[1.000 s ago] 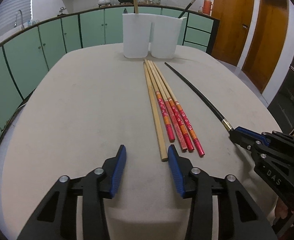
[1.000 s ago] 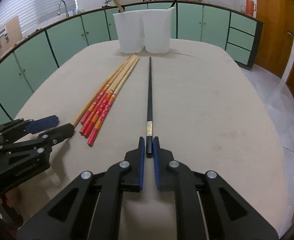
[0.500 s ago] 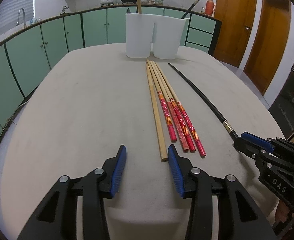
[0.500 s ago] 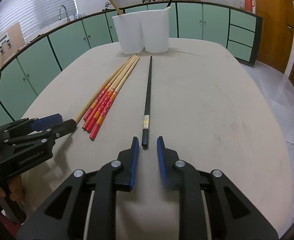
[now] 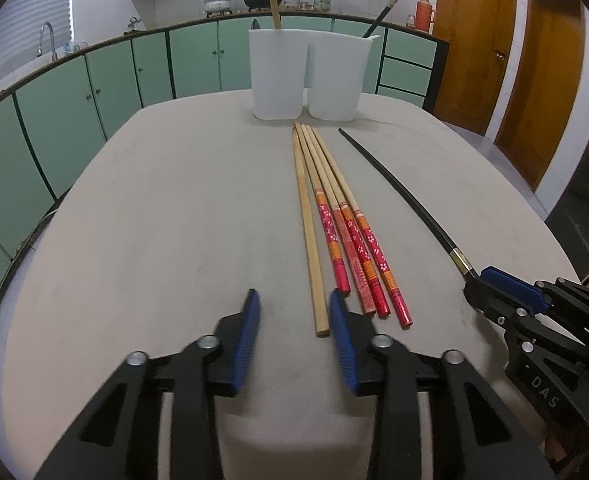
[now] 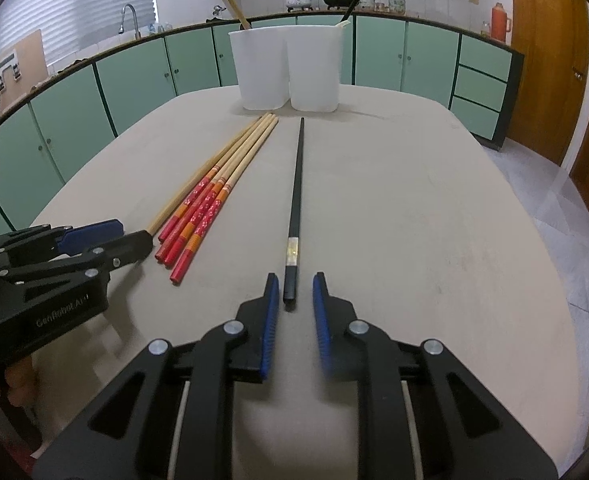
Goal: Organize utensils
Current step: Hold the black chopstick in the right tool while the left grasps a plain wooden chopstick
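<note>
Both grippers: black skeletal frames, blue ribbed pads, silver pivot screws. Left gripper (image 5: 293, 306) body lettered "GenRobot.AI"; right gripper (image 6: 293, 286) lettered "DAS".

The left gripper (image 5: 292, 304) has narrowed its jaws since a second ago and is closing; the plain wooden chopstick (image 5: 308, 236) lies between the pads, its near end just inside the right pad, not pressed. The right gripper (image 6: 294, 288), earlier clamped on the near end of the black chopstick (image 6: 295, 204), has let go; its jaws now close again, pads clear.
</note>
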The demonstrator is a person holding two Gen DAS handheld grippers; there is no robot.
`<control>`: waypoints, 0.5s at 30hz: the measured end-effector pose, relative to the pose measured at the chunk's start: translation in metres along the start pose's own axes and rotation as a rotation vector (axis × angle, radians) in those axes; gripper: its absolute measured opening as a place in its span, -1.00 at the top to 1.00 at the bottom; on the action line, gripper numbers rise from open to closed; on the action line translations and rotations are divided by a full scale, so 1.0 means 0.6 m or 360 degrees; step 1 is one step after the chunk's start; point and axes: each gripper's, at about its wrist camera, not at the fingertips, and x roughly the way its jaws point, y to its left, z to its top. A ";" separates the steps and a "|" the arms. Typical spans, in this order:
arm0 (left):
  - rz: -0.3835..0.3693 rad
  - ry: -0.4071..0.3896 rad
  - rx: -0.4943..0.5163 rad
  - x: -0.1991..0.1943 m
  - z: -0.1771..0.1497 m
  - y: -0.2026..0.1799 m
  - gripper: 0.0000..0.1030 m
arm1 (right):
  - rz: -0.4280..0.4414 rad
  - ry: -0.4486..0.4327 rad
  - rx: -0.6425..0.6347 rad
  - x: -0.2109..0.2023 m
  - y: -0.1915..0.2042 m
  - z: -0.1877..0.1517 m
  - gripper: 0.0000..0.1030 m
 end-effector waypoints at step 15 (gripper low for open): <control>0.0020 -0.0124 0.0064 -0.048 0.023 -0.001 0.87 | 0.0035 -0.0038 0.0003 -0.029 -0.021 0.029 0.89</control>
